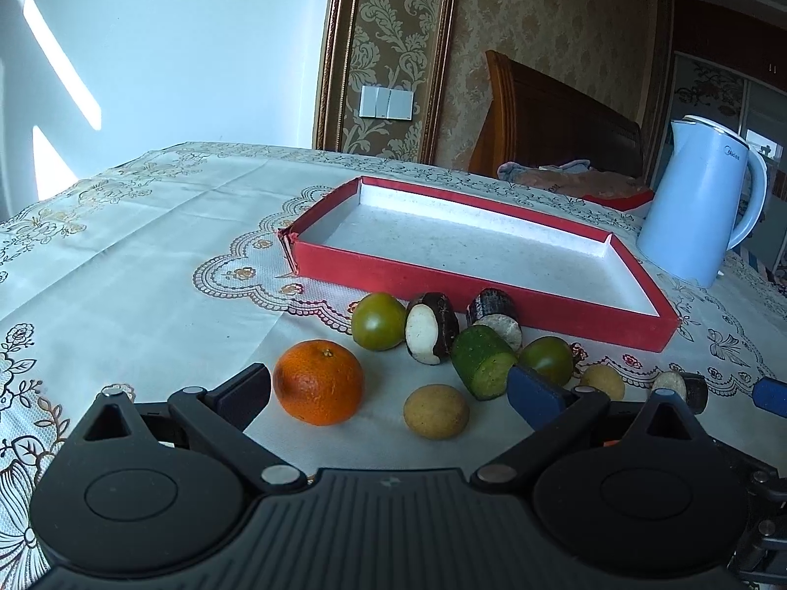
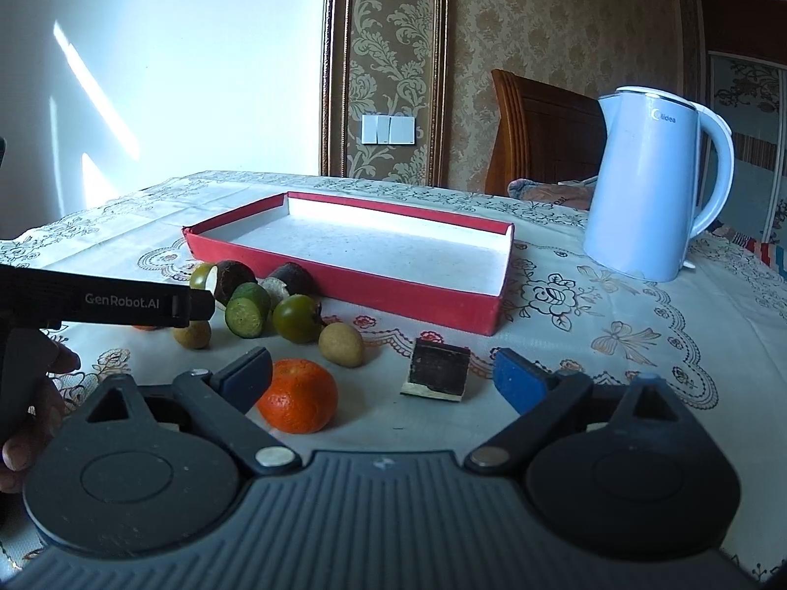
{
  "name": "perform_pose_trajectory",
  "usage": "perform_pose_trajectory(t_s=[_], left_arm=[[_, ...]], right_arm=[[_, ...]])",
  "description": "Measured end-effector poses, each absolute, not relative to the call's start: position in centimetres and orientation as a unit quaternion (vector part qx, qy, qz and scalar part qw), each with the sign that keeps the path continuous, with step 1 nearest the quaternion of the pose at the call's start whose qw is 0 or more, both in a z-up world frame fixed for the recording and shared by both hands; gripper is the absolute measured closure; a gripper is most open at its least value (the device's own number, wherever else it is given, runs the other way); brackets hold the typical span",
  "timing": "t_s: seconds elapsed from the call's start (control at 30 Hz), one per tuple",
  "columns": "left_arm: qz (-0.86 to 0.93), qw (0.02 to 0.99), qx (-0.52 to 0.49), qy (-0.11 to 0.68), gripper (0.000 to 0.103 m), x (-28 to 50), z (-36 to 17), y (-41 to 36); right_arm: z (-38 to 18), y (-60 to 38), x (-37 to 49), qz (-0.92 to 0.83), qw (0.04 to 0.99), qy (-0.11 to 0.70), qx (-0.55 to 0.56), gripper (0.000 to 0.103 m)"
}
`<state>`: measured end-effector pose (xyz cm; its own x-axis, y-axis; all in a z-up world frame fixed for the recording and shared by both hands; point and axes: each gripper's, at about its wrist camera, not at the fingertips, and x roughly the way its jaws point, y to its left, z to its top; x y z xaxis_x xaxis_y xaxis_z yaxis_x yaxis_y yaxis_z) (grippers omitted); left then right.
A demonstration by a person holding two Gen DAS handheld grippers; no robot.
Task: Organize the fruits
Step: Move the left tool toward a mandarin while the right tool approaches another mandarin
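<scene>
Fruits lie loose on the tablecloth in front of a shallow red tray [image 1: 442, 285] [image 2: 344, 290] with nothing in it. My left gripper [image 1: 391, 393] is open, with an orange [image 1: 318, 382] and a small tan round fruit [image 1: 435, 410] lying between its fingers, untouched. Beyond them sit two green tomatoes [image 1: 378, 327], a cucumber piece [image 1: 482, 361] and two dark-skinned, white-fleshed pieces [image 1: 433, 327]. My right gripper [image 2: 383, 378] is open too. A second orange [image 2: 299, 396] rests by its left finger, and a dark square piece [image 2: 438, 373] lies between the fingers.
A pale blue electric kettle [image 1: 698, 206] [image 2: 644, 187] stands right of the tray. A person's hand [image 2: 29, 393] holds the left gripper at the left edge of the right wrist view. A wooden headboard [image 2: 541, 132] rises behind the table.
</scene>
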<state>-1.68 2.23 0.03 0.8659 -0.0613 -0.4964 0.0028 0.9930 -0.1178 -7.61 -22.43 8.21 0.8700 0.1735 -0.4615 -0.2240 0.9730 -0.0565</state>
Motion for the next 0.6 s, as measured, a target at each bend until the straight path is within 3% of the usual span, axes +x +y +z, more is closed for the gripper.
perform_pose_trajectory(t_s=[0.2, 0.3, 0.6], left_arm=[[-0.011, 0.966, -0.057, 0.252, 0.0, -2.1, 0.0, 2.5], [-0.01, 0.967, -0.059, 0.249, 0.0, -2.2, 0.0, 2.6], [-0.017, 0.965, -0.065, 0.254, 0.0, -2.1, 0.1, 2.8]], right_arm=[[8.1, -22.0, -7.4, 0.127, 0.961, 0.238, -0.063, 0.007], [8.0, -21.7, -7.2, 0.141, 0.956, 0.247, -0.068, 0.014], [7.8, -20.2, -6.6, 0.162, 0.948, 0.262, -0.077, 0.017]])
